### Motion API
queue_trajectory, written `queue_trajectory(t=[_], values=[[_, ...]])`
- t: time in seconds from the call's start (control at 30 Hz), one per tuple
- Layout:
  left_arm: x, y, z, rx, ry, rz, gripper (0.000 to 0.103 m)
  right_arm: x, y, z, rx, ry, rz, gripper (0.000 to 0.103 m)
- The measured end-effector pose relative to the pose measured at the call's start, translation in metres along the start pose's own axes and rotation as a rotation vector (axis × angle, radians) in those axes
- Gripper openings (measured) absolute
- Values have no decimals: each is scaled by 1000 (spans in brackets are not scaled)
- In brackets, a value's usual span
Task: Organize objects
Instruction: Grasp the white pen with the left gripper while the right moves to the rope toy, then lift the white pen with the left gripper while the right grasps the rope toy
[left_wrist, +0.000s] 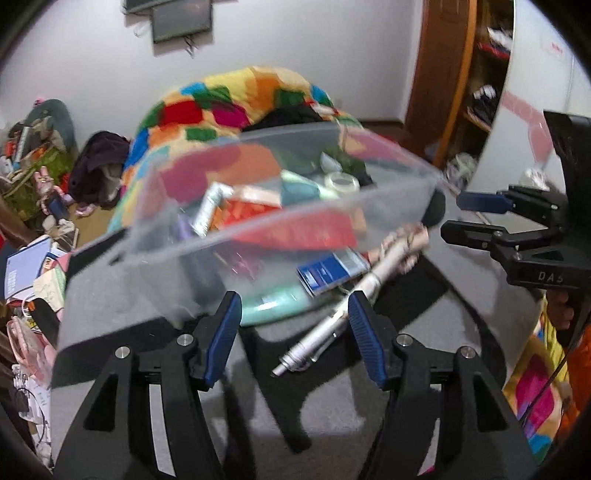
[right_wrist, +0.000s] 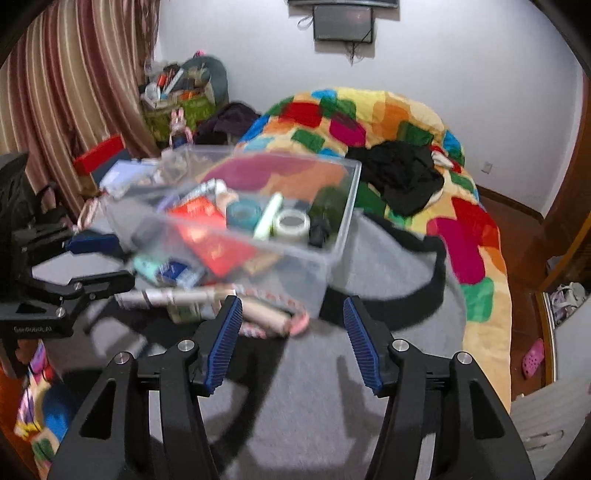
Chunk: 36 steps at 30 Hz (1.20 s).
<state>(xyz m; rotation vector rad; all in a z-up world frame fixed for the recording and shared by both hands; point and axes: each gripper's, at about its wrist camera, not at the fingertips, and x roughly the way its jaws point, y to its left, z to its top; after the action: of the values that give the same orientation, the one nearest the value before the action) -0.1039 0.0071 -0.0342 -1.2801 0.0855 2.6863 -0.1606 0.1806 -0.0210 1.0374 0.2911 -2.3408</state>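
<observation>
Nearest our left gripper (left_wrist: 291, 328), fingers spread and holding nothing, a silver pen (left_wrist: 310, 345) lies on the grey mat (left_wrist: 332, 398), just in front of the clear plastic bin (left_wrist: 258, 236). Our right gripper (right_wrist: 291, 332) also stands apart and empty, facing a rolled paper tube (right_wrist: 258, 314) beside the bin's near wall. Inside the bin sit tape rolls (right_wrist: 291, 223), a red booklet (right_wrist: 207, 225) and a dark bottle (right_wrist: 328, 210). We judge we are between picks; next we should drop onto the pen, straddling its barrel before closing.
</observation>
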Motion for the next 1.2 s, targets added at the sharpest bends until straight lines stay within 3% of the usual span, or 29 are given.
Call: queue_trajectory(t=[0.23, 0.27, 0.3, 0.33, 0.37, 0.47, 0.6, 0.83, 0.93, 1.07, 1.2], values=[[24, -12, -2, 65, 96, -37, 59, 26, -1, -7, -33, 63, 11, 53], [24, -13, -3, 71, 99, -44, 58, 30, -1, -5, -34, 71, 30, 53], [24, -13, -4, 72, 101, -56, 49, 34, -1, -4, -33, 79, 48, 51], [25, -14, -6, 73, 106, -64, 38, 37, -1, -3, -29, 82, 62, 45], [26, -13, -7, 73, 114, -72, 33, 39, -1, -2, -31, 86, 73, 41], [21, -13, -11, 73, 96, -75, 27, 40, 1, -3, -35, 79, 94, 34], [10, -14, -20, 70, 71, -70, 18, 30, 4, -5, -50, 61, 113, 9], [-14, -9, -40, 38, 55, -77, 10, 16, 23, -25, -125, 101, 182, 9], [-21, -2, -49, 16, 58, -72, 10, 9, 23, -28, -131, 83, 161, 9], [-26, 3, -57, -8, 57, -74, 10, 11, -2, -17, -2, 72, 125, 10], [-27, 3, -55, -18, 40, -59, 11, 34, -24, -9, 133, 126, 119, 12]])
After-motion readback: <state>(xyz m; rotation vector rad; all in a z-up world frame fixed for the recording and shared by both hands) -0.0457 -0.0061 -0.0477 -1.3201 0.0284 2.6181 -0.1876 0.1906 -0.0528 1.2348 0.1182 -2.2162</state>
